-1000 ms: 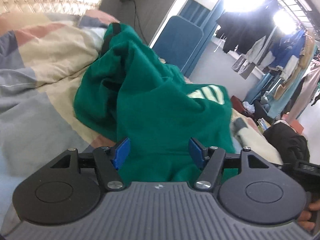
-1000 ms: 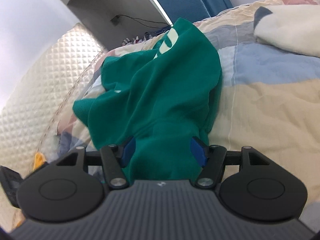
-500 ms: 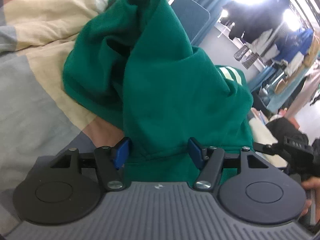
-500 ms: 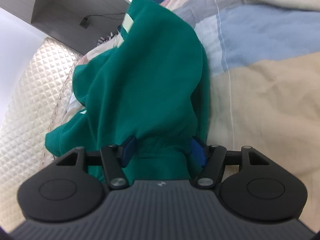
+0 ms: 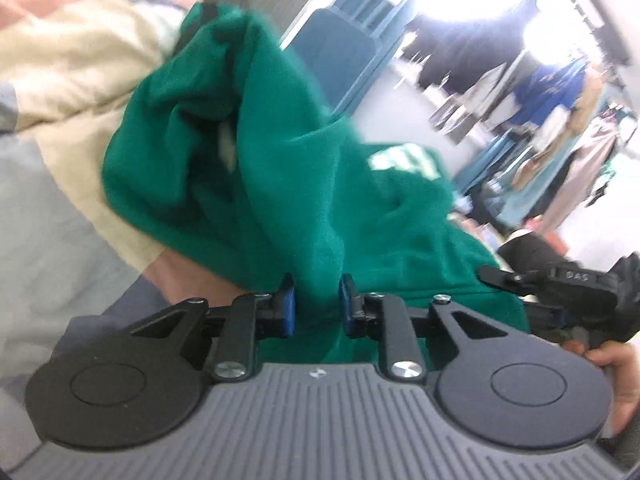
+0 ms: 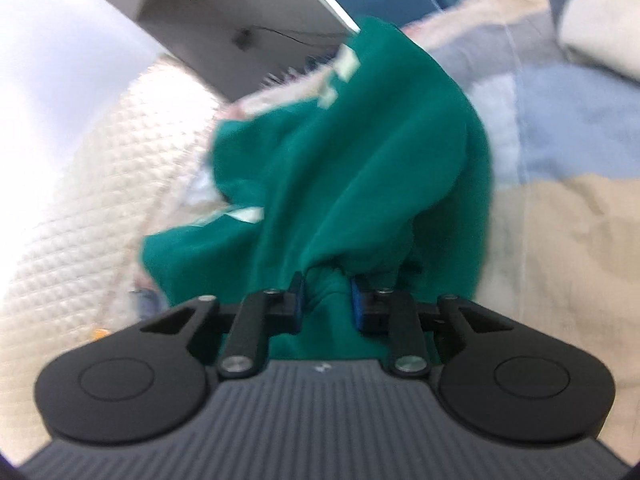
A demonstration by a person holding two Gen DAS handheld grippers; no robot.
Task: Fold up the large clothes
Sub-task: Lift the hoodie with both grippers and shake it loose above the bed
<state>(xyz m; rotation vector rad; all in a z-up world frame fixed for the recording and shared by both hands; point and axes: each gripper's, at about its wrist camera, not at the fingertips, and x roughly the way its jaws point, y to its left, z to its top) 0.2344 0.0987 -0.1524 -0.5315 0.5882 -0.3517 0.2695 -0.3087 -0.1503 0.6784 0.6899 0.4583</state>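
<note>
A large green sweatshirt (image 5: 280, 168) with pale lettering lies bunched on a bed. My left gripper (image 5: 316, 304) is shut on a fold of its edge, the cloth pinched between the blue pads. My right gripper (image 6: 326, 300) is shut on another bunched edge of the same green sweatshirt (image 6: 360, 168). The garment rises in a heap ahead of both grippers. The right gripper's body (image 5: 560, 284) also shows at the right of the left wrist view, held by a hand.
The bed has a patchwork quilt (image 5: 60, 92) in beige, grey and blue, also seen in the right wrist view (image 6: 568, 216). A quilted cream headboard (image 6: 80, 200) stands on the left. A blue chair (image 5: 340, 40) and a rack of hanging clothes (image 5: 540, 100) stand beyond the bed.
Both grippers have closed from open onto the sweatshirt's edge. The garment has shifted and bunched up, and both views are blurred by motion.
</note>
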